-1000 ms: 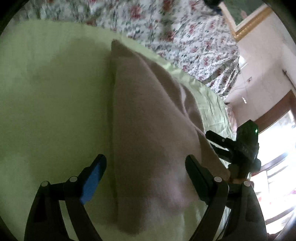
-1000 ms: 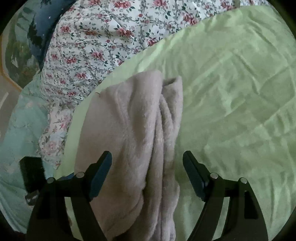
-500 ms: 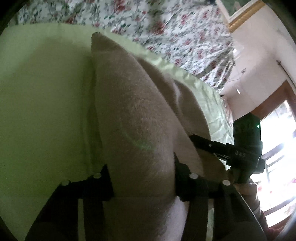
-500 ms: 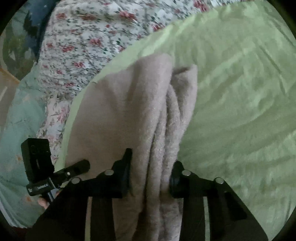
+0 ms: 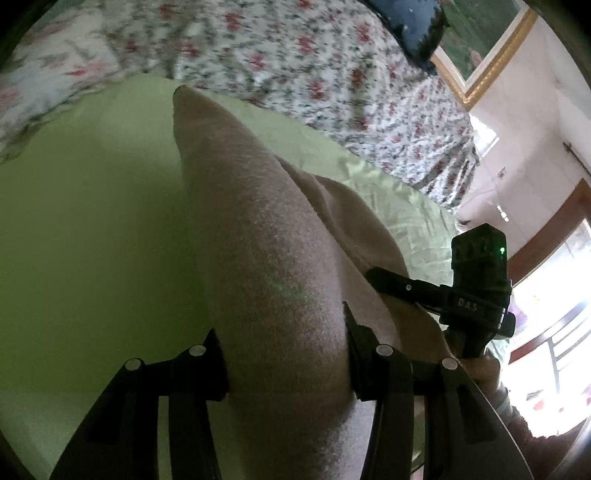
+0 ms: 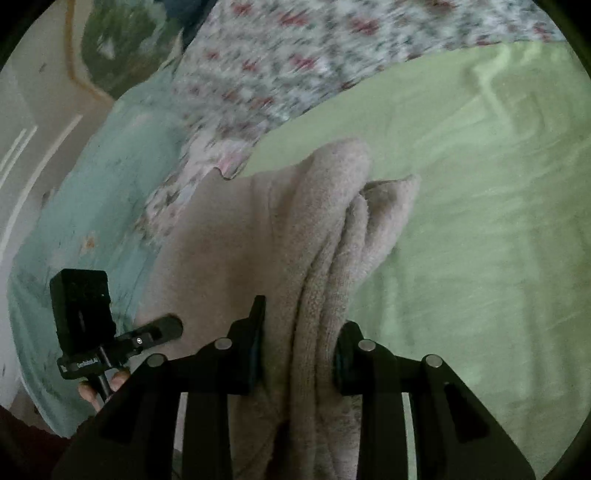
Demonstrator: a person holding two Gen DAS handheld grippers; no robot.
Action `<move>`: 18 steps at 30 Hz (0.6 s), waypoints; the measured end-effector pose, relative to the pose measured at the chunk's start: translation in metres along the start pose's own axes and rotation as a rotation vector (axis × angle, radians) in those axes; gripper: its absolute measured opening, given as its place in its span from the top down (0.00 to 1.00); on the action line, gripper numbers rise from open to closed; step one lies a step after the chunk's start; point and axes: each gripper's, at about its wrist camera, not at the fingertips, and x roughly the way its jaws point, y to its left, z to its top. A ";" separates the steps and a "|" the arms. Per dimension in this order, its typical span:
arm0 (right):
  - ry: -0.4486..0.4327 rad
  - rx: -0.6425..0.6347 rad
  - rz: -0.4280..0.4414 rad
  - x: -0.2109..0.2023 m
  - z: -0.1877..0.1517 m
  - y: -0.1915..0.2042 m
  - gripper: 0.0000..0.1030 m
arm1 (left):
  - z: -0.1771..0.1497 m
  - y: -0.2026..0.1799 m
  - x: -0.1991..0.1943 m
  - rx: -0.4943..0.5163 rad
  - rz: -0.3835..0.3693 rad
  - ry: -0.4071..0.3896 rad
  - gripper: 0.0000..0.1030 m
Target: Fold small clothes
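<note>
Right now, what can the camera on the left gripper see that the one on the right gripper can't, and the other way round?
Only the left view shows the gold-framed picture, a dark blue pillow and a bright window. Only the right view shows the pale teal bedding and the garment's bunched, layered edge. Both show the beige fleece garment clamped by the left gripper and the right gripper, the green sheet and the floral bedspread.

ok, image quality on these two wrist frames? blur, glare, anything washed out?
Left wrist: window at the right edge is blown out to white; floral quilt slightly smeared; cloth between the fingers fairly sharp but dim. Right wrist: heavy motion blur on the quilt up top; green sheet soft; no glare. Both: fisheye curvature, dark corners.
</note>
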 end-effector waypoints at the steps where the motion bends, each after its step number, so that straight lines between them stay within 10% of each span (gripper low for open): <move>1: 0.009 -0.004 0.008 0.006 -0.004 0.004 0.70 | -0.006 0.006 -0.004 -0.004 0.003 0.000 0.54; 9: 0.067 0.042 -0.033 0.034 -0.039 -0.005 0.68 | -0.047 0.058 0.013 -0.101 -0.010 0.050 0.42; 18: -0.014 0.020 -0.148 0.001 -0.020 0.003 0.42 | -0.030 0.075 -0.021 -0.141 0.034 -0.036 0.27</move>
